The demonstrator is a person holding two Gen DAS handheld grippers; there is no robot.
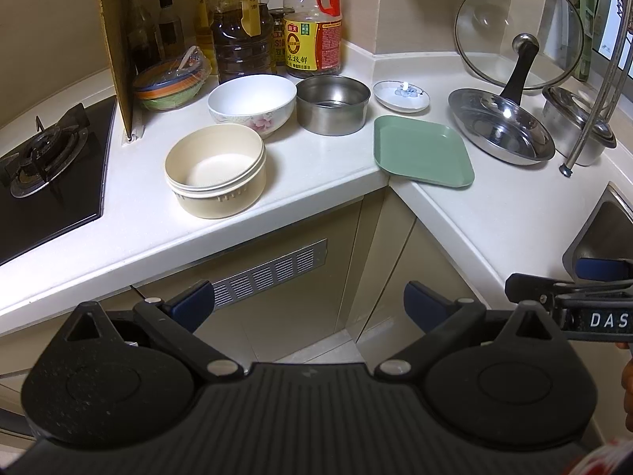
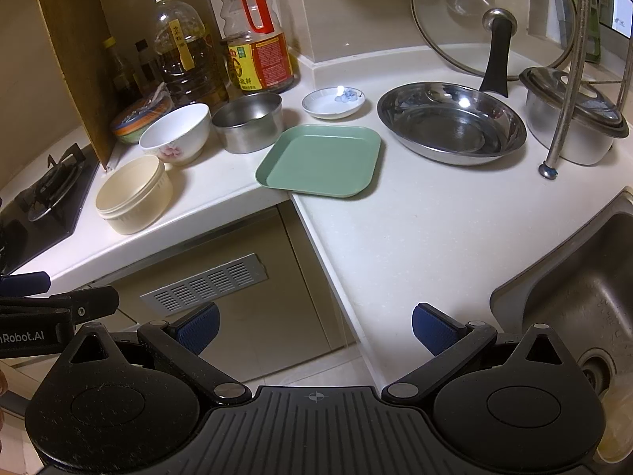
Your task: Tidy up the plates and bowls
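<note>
Since nothing was picked yet, L gripper [image 1: 308, 303] & R gripper [image 2: 314, 326] hung back w/ jaws spread, empty (dishes scattered on counter [image 2: 415, 229], unsorted).

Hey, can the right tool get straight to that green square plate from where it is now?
Probably yes: the right tool is open, and nothing stands between it and the green plate.

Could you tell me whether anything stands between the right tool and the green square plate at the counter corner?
Nothing visible does. The right tool hangs open in front of the counter edge, and only bare counter lies between it and the green square plate. The steel dish sits off to the plate's right.
</note>
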